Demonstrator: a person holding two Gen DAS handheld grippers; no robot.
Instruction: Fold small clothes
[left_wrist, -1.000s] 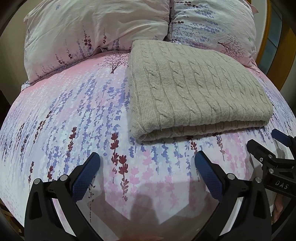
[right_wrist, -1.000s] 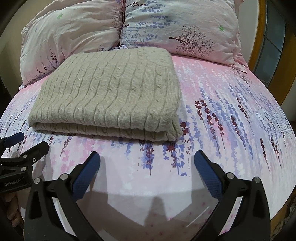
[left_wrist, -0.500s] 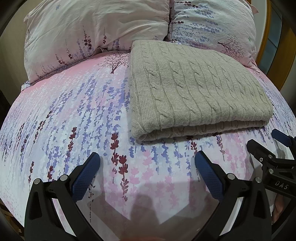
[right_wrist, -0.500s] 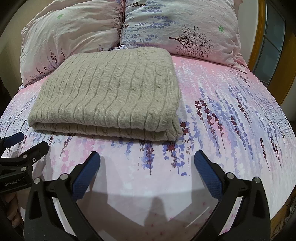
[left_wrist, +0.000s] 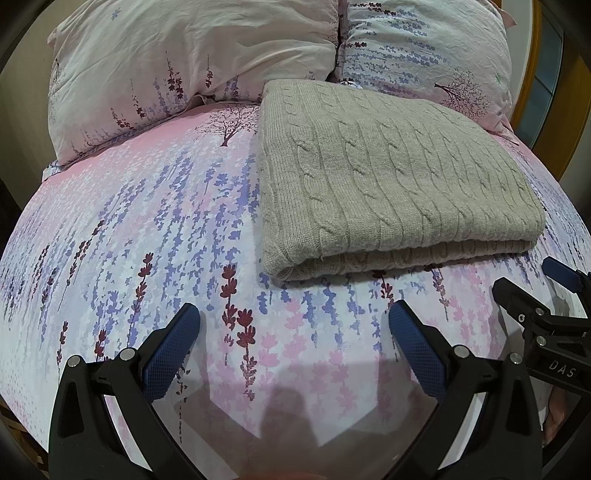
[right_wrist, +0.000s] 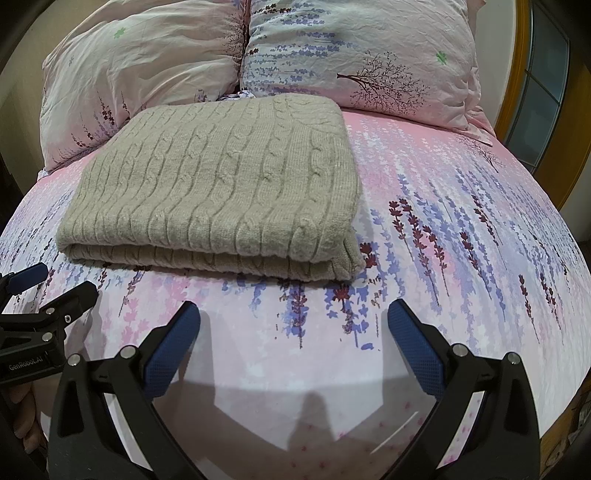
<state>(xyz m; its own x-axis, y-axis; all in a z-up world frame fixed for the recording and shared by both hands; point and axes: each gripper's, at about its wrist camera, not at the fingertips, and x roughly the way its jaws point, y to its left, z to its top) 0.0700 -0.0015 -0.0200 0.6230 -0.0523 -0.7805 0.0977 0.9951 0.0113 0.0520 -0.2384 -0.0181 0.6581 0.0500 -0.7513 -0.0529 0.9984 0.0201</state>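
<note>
Left gripper (left_wrist: 293, 326), black frame w/ blue textured pads: fingers spread wide, nothing between them, held low over near edge of the bed, pointing fwd toward the pillows; its shadow falls on the sheet just below. Right gripper (right_wrist: 293, 326), same build: fingers likewise wide apart, empty, same low fwd-pointing pose. The two sit side by side, near each other but not touching; each shows at the other's frame edge. Part of a hand shows at lower left of right wrist view, behind the left unit's body; grip detail too dark to tell. Beneath both: pink-and-white bed sheet w/ purple lavender print (left_wrist: 155, 229), flat, lightly creased. Just beyond fingertips, apart from both grippers: beige cable-knit sweater, folded into a neat rectangle (left_wrist: 388, 177), lying flat on the sheet, rounded fold facing the grippers, layers stacked even. It sits ahead-right of left unit, ahead-left of right unit. Farthest: two white floral-print pillows (right_wrist: 147, 70) side by side at the head, sweater's far edge close to their base. Wooden frame w/ glass panes (right_wrist: 535, 96) at far right.
</note>
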